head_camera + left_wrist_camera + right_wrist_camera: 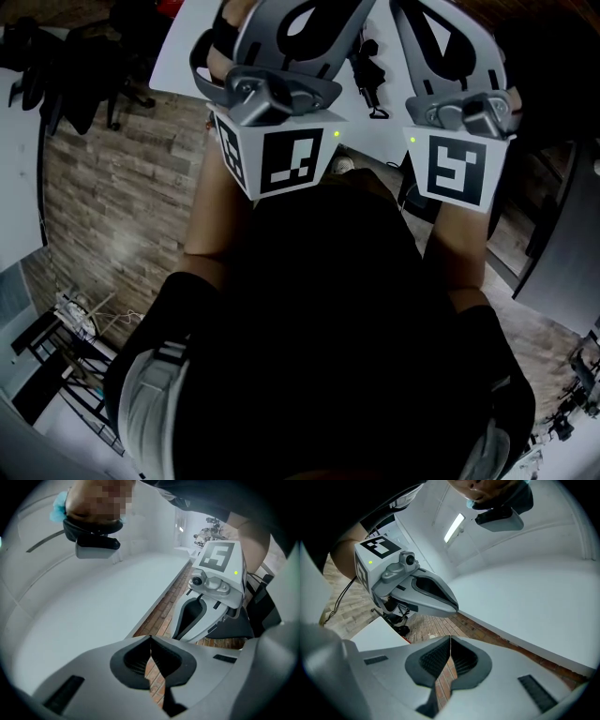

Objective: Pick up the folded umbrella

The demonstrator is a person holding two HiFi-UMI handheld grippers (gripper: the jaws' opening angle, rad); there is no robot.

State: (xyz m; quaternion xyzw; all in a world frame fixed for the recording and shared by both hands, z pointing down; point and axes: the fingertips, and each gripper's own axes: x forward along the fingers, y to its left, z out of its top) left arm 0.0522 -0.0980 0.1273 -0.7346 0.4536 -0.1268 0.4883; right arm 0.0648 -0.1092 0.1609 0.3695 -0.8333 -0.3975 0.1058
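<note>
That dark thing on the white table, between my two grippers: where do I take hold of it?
Likely the middle of the dark thing, from above, jaws across its narrow width: it seems to lie lengthwise away from you on the white table. The grippers hide most of it. Jaws of left gripper and right gripper are shut; open one.

The left gripper [286, 52] and the right gripper [455, 56] were held side by side at the top of the view, pointing away from the person, their jaw tips cut off by the upper edge. Each grey body carried a cube with square markers, the left cube [272, 155] and the right cube [457, 169], each with a small green light lit. Bare forearms ran down into a dark top [337, 328]. A wooden plank floor [112, 206] lay at left, a white table [183, 47] beyond the grippers, and black chairs [66, 66] at upper left.
</note>
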